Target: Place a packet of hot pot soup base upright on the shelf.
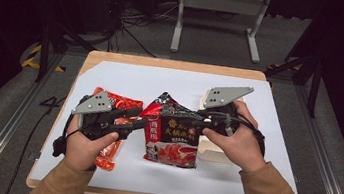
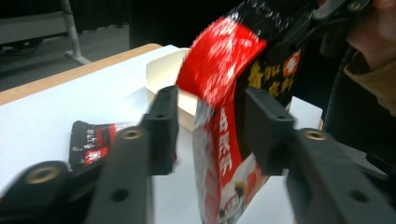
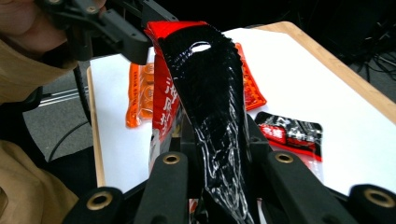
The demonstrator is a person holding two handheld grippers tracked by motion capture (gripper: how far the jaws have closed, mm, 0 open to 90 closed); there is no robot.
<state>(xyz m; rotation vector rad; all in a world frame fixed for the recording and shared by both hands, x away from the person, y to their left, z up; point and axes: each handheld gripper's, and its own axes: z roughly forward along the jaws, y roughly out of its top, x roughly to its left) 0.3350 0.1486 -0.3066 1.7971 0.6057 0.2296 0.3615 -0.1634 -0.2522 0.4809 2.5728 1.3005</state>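
Observation:
A red and black noodle packet is held up over the middle of the white sheet. My right gripper is shut on its black crimped top edge, and in the high view this gripper comes in from the right. My left gripper straddles the packet's red side edge, with a gap showing beside one jaw. It reaches in from the left.
An orange-red packet lies flat under my left hand. A small black sachet rests on the sheet beyond the held packet. A white paper box stands under my right hand. White sheet covers the wooden table.

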